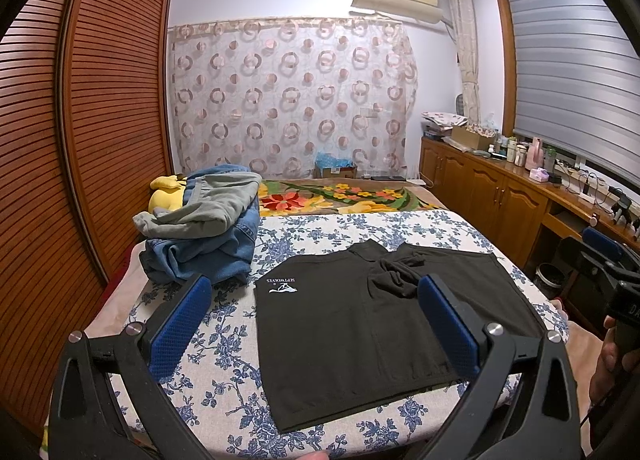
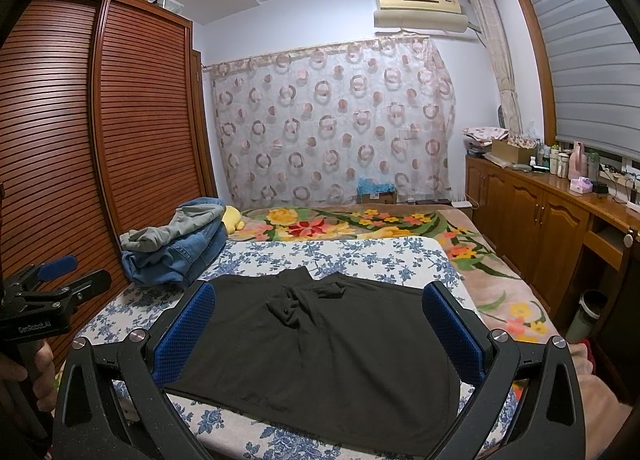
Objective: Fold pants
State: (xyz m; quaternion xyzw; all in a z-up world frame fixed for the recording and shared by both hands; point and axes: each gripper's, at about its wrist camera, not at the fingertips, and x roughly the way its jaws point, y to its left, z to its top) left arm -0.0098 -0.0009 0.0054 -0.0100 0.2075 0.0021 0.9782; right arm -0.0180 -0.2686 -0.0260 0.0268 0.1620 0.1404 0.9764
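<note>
Black pants (image 1: 360, 324) lie folded into a flat rectangle on the blue-flowered board (image 1: 224, 332), with a white logo (image 1: 282, 286) near the far left corner and a bunched bit of cloth at the far middle. My left gripper (image 1: 316, 300) hovers open above the pants' near side, blue pads (image 1: 180, 324) wide apart. In the right wrist view the same pants (image 2: 320, 344) fill the foreground and my right gripper (image 2: 320, 312) also stands open over them, holding nothing. Each gripper shows at the edge of the other's view, held by a hand.
A pile of blue jeans and grey clothes (image 1: 204, 236) sits at the board's far left, with a yellow plush toy (image 1: 166, 195) behind. A floral blanket (image 2: 360, 223) covers the bed beyond. A slatted wardrobe (image 1: 80, 119) stands left, wooden cabinets (image 2: 532, 215) right, and a bin (image 2: 586, 316) on the floor.
</note>
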